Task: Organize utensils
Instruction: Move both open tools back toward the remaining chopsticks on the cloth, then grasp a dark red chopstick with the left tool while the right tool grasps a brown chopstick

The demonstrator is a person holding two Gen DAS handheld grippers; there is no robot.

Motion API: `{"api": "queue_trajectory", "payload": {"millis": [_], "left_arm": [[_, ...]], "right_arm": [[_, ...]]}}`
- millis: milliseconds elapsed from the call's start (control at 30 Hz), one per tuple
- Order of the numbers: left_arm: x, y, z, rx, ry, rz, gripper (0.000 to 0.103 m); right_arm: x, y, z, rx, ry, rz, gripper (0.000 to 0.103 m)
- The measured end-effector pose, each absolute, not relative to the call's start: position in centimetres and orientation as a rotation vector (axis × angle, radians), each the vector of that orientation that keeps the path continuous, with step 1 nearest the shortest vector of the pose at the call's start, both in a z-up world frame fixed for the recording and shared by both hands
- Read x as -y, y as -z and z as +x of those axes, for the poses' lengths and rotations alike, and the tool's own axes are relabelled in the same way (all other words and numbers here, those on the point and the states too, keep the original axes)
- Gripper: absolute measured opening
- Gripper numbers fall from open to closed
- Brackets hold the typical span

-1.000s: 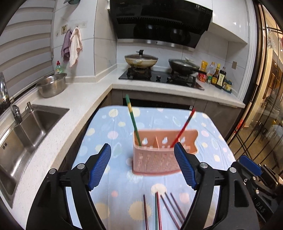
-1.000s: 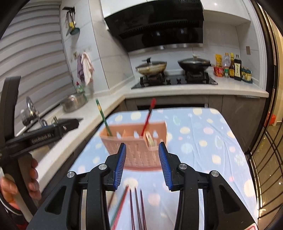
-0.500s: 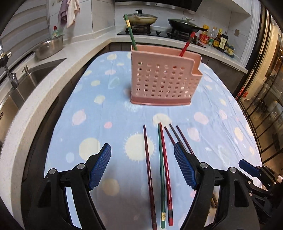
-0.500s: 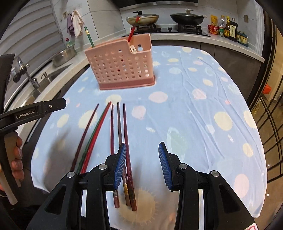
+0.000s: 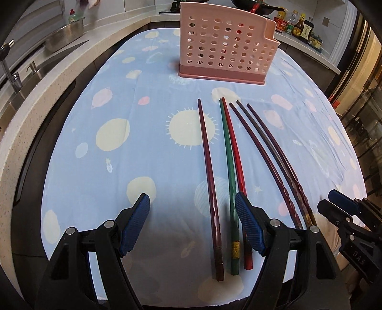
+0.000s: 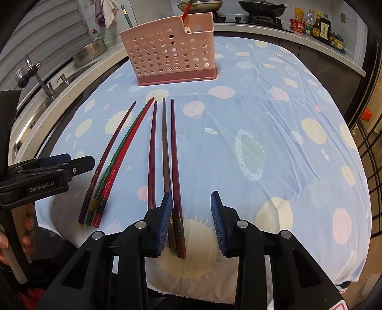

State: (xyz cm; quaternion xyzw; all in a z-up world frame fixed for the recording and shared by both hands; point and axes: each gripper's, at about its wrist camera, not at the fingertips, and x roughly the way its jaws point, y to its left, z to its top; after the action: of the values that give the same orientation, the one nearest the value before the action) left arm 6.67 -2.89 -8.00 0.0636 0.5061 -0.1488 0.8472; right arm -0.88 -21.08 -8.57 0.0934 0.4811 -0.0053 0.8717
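Lower and nearer the bench (image 5: 95,167) than half a second ago, both cameras now tipped down over its blue planet-print cloth. Six chopsticks lying loose on the cloth, tips pointing toward the pink perforated holder (image 5: 226,45), which stands upright at the far end and has slid toward the top of both views since the earlier frame. Left gripper (image 5: 192,221) spread wide and holding nothing, low over the near edge of the cloth; between its blue pads, the butt of the dark maroon chopstick (image 5: 210,176) and of the green chopstick (image 5: 230,167), with the red chopstick (image 5: 236,152) passing just under the right-hand pad (contact not clear). Right gripper (image 6: 191,220) also parted and empty, lowered over the other group: the brown chopstick (image 6: 165,152) and the wine-red chopstick (image 6: 174,155) side by side with butts between its pads, close against the left pad, and the purple chopstick (image 6: 152,152) running just outside that pad. Standing in the holder, as before, one green-handled stick (image 6: 126,16) at its left end and one red stick (image 6: 187,10) near its notched corner. Beyond the bench: a steel bowl (image 6: 92,49), a sink faucet (image 6: 35,74) and sauce bottles (image 6: 315,22) on the kitchen counter.
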Motion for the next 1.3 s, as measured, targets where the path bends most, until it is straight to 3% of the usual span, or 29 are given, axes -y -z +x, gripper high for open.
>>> {"api": "queue_trajectory", "payload": {"millis": [333, 1300], "left_arm": [[2.5, 9.1, 6.8, -1.097, 0.303, 0.140, 0.070], [1.5, 10.5, 3.5, -1.108, 0.287, 0.189, 0.070]], "right_arm": [[20.4, 9.7, -0.3, -1.051, 0.000, 0.170, 0.017], [19.8, 10.6, -1.9, -1.060, 0.004, 0.122, 0.015]]}}
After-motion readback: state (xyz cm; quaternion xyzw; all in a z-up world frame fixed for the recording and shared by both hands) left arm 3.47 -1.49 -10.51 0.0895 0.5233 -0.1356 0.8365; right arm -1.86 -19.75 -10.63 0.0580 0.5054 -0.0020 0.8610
